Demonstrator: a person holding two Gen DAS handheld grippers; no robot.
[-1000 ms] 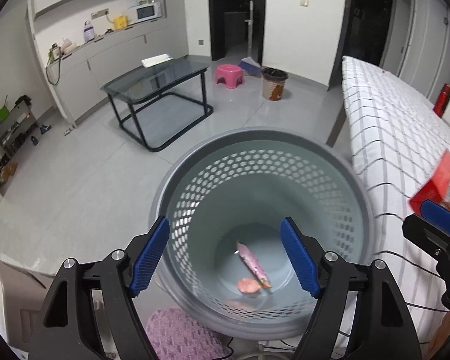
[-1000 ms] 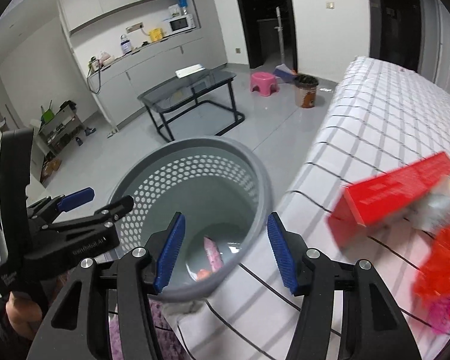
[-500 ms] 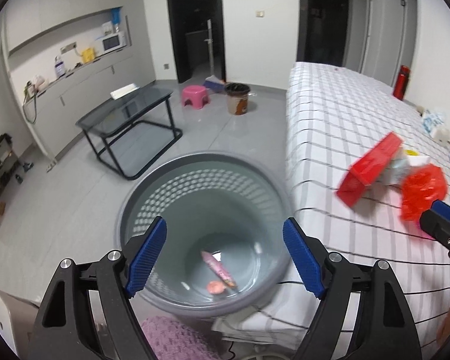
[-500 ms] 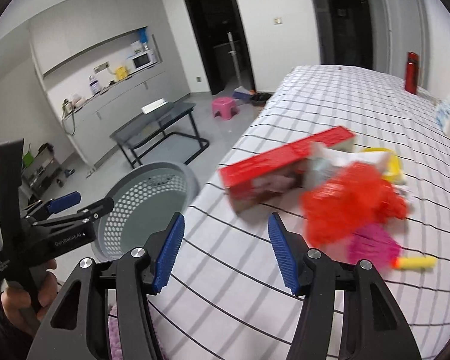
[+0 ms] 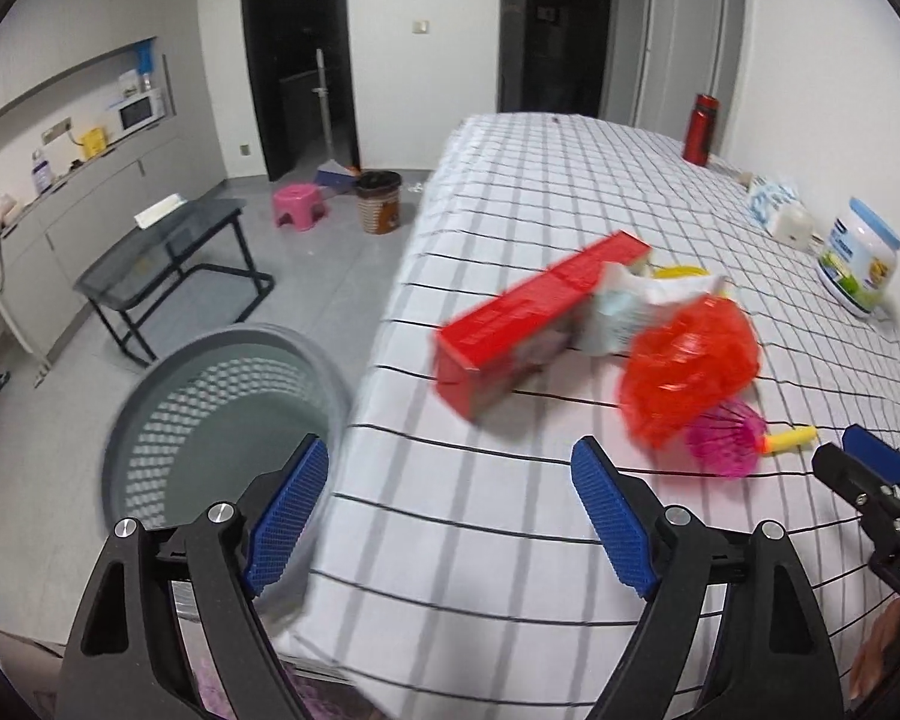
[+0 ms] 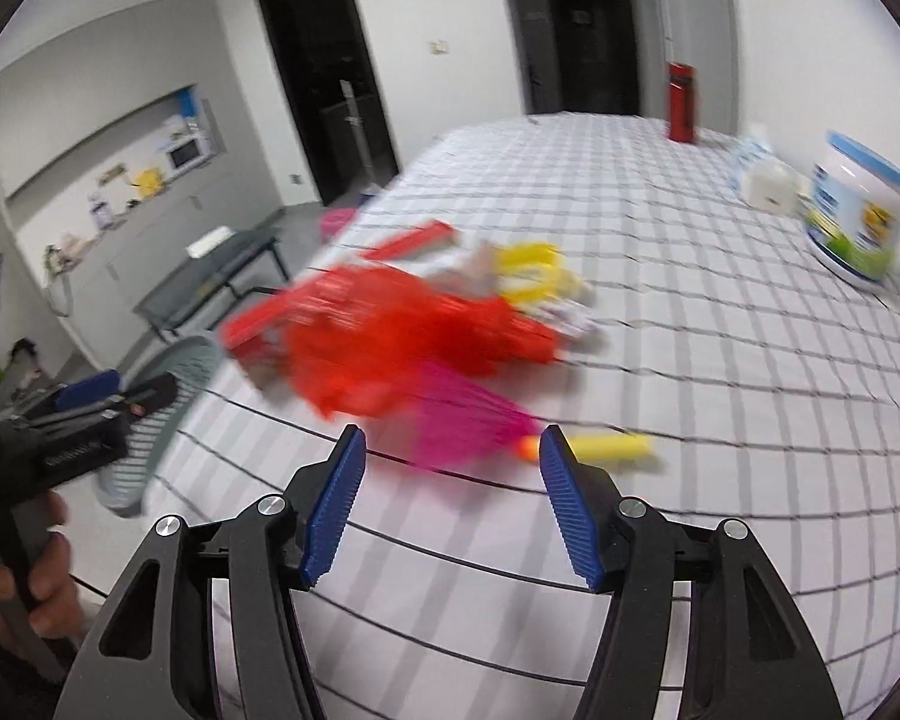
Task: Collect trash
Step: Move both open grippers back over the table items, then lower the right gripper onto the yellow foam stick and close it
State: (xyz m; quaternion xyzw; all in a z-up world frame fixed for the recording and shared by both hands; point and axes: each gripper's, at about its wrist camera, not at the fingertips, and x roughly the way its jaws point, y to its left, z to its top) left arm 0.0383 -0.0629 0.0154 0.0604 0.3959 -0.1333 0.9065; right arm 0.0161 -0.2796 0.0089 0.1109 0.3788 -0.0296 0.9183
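Observation:
A trash pile lies on the checked bed [image 5: 510, 228]: a red box [image 5: 528, 318], a red mesh bag [image 5: 687, 360], a pink and yellow duster [image 5: 744, 441], a white wrapper [image 5: 630, 306]. The grey perforated bin [image 5: 210, 384] stands on the floor left of the bed. My left gripper [image 5: 450, 510] is open and empty above the bed's edge. My right gripper [image 6: 450, 480] is open and empty, just short of the pink duster [image 6: 468, 420], behind which lies the red mesh bag [image 6: 390, 348]. The right view is blurred.
A white tub with a blue lid [image 5: 858, 267] and a red bottle [image 5: 699, 129] stand at the bed's far side. A glass table [image 5: 162, 252], a pink stool [image 5: 297, 204] and a brown bin [image 5: 378, 201] stand on the floor.
Both grippers have swung right, from over the grey bin to over the bed. The trash pile is now in front of them. Both stay open and empty.

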